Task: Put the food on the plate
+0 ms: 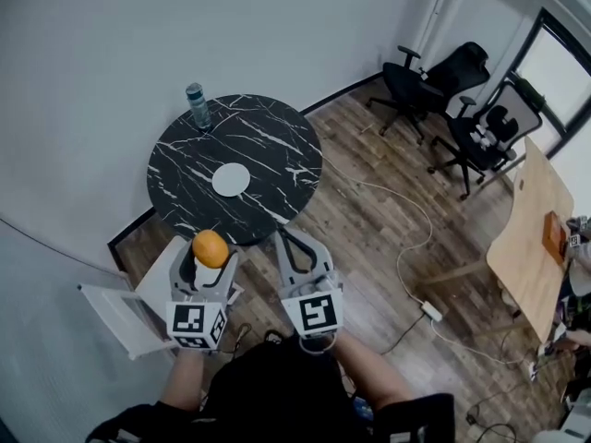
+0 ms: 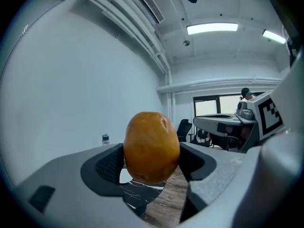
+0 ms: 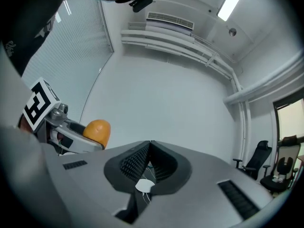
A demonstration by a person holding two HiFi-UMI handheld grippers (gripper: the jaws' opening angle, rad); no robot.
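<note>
Your left gripper clamps orange food; your right gripper pinched shut, empty. Only head view shows plate whole (table centre), bottle at far edge.

There's a water bottle upright at the far-left rim of the round black bench (white-veined marble top); two office chairs off right, white cable snaking across the wood floor.
</note>
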